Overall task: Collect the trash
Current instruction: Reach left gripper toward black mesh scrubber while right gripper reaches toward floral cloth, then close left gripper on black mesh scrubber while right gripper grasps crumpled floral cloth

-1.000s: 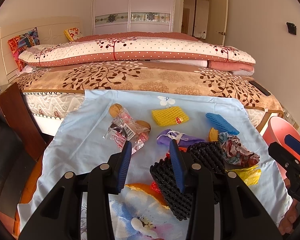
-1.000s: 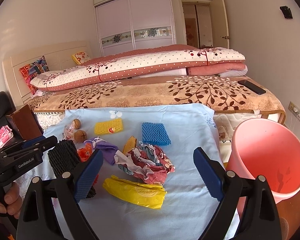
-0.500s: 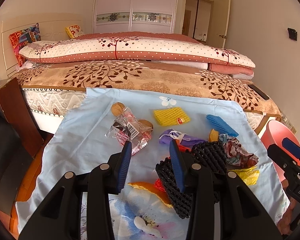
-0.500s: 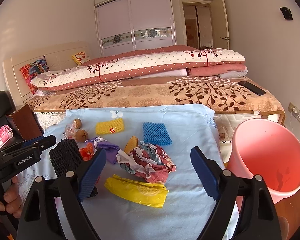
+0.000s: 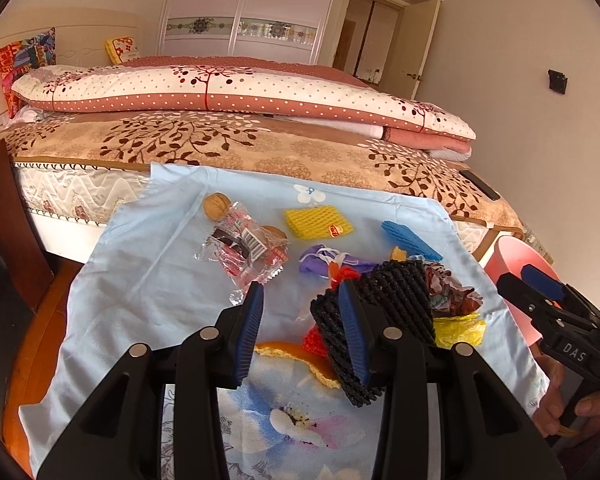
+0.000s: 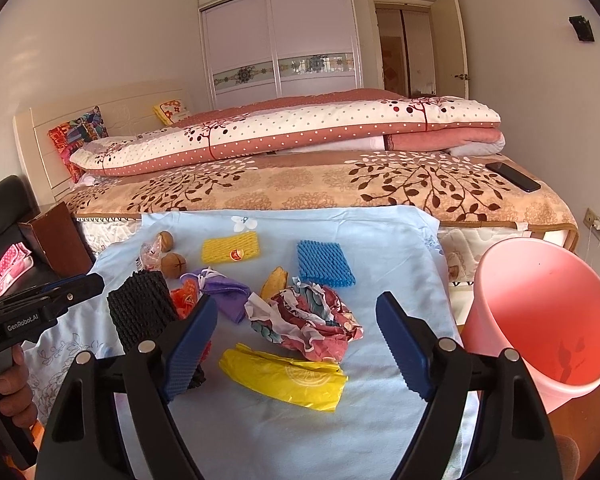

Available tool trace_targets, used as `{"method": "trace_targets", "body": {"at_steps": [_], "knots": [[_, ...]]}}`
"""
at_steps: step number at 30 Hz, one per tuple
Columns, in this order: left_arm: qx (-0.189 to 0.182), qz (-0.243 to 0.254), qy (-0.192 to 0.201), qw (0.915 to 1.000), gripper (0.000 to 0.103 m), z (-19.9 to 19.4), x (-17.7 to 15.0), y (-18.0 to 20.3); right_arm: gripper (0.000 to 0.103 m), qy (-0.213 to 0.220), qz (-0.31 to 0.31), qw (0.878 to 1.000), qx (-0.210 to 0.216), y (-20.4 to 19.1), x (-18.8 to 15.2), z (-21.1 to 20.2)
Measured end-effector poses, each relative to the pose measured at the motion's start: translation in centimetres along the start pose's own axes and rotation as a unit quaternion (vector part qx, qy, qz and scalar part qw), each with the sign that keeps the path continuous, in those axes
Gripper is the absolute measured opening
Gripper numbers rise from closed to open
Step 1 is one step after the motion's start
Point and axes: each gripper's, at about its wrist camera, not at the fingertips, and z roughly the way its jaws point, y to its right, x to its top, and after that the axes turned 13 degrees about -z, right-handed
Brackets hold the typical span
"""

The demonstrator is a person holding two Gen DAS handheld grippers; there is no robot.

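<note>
My right hand-held gripper (image 6: 296,344) has just narrowed its jaws – they are open, empty, above the crumpled paper (image 6: 306,322) and yellow bag (image 6: 284,376). My left hand-held gripper (image 5: 300,322), open and empty, has shifted across the blue cloth (image 5: 148,280). Pink bin (image 6: 540,320) waits right.

I see a bedroom with plain cream walls (image 6: 100,40). A bed (image 6: 300,188) with a leaf-patterned brown spread carries a folded dotted quilt (image 6: 300,128) along its far edge and bright pillows (image 6: 78,134) at the pale headboard (image 6: 140,106). Behind it stands a white sliding-door wardrobe (image 6: 280,40) and an open doorway (image 6: 416,52). The floor (image 5: 40,320) is orange-brown wood. Warm daylight throughout.
</note>
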Motion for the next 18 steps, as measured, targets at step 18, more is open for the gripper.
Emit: {"method": "trace_targets", "body": {"at_steps": [18], "knots": [[-0.03,-0.014,-0.042,0.9986,0.025,2.4,-0.7,0.4,0.079,-0.021,0.009,1.0,0.016,0.5,-0.7,1.1]]}}
